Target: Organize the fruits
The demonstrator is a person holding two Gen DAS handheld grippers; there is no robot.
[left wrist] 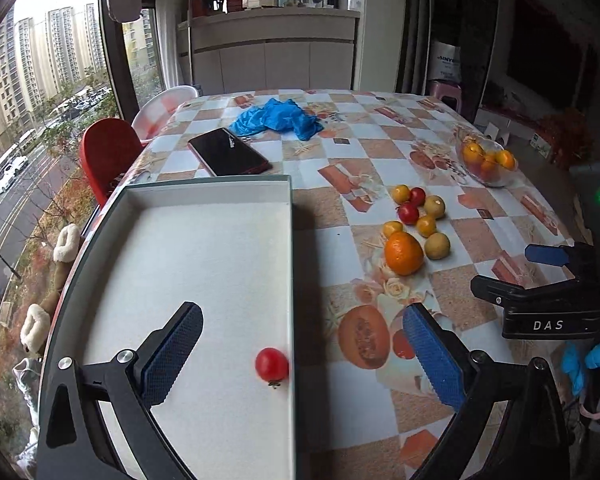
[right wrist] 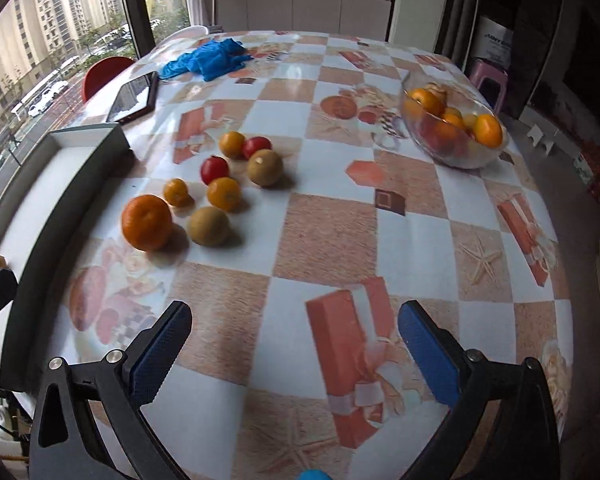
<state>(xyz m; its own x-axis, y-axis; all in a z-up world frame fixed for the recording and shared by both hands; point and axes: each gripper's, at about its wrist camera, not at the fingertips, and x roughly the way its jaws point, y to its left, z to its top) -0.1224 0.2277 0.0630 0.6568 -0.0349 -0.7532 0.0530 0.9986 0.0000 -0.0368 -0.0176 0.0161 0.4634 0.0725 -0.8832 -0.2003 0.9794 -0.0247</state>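
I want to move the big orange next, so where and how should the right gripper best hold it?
Probably grip the big round orange across its widest middle, coming from above. The small orange fruit and brown kiwi crowd its far and right sides, so place the jaws carefully there.

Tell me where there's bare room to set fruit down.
Most of the tray is bare; only a tomato sits by its right wall. Tablecloth between the fruit pile and bowl is free. The pile itself is crowded.
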